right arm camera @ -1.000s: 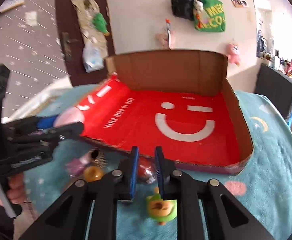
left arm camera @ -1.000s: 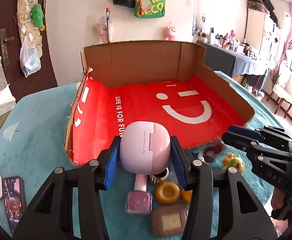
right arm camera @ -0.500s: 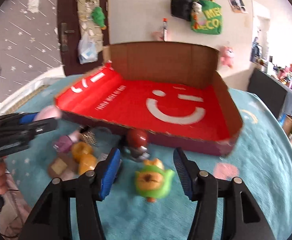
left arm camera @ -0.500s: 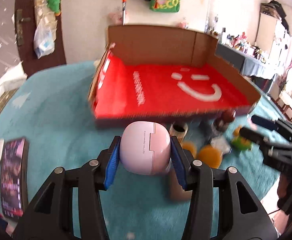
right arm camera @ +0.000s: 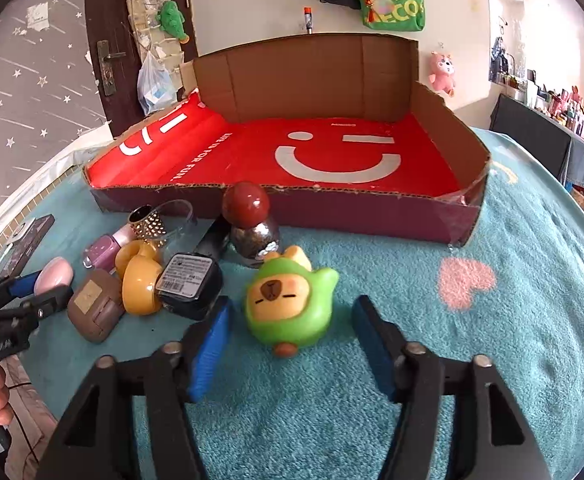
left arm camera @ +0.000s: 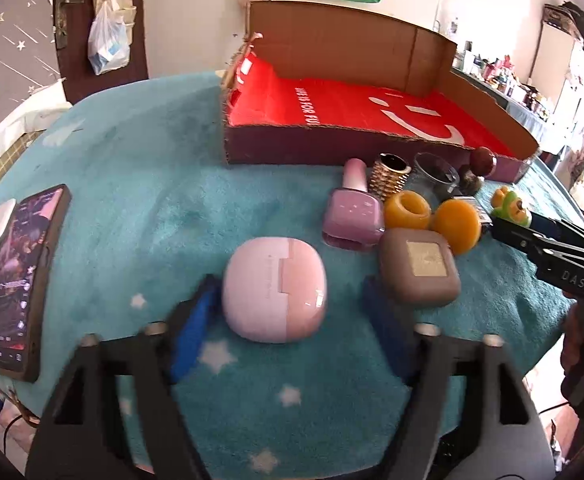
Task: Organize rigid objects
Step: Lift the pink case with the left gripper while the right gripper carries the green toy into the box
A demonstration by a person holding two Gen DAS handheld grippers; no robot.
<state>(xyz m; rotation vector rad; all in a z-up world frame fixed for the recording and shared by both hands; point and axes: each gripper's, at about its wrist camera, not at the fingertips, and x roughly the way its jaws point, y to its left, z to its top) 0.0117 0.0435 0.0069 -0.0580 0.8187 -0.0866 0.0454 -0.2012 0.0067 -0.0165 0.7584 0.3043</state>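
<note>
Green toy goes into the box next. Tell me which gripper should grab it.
Right. The right gripper is open with the green toy between its fingers. The left gripper straddles the pink case, with the pile between it and the toy.

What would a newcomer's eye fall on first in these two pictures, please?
Most likely the big cardboard box with its bright red lining and white smiley face, lying open at the back of the teal rug. Next, the green capybara toy on the rug between the right gripper's open fingers, and the pink case lying between the left gripper's, beside a cluster of small bottles and trinkets.
</note>
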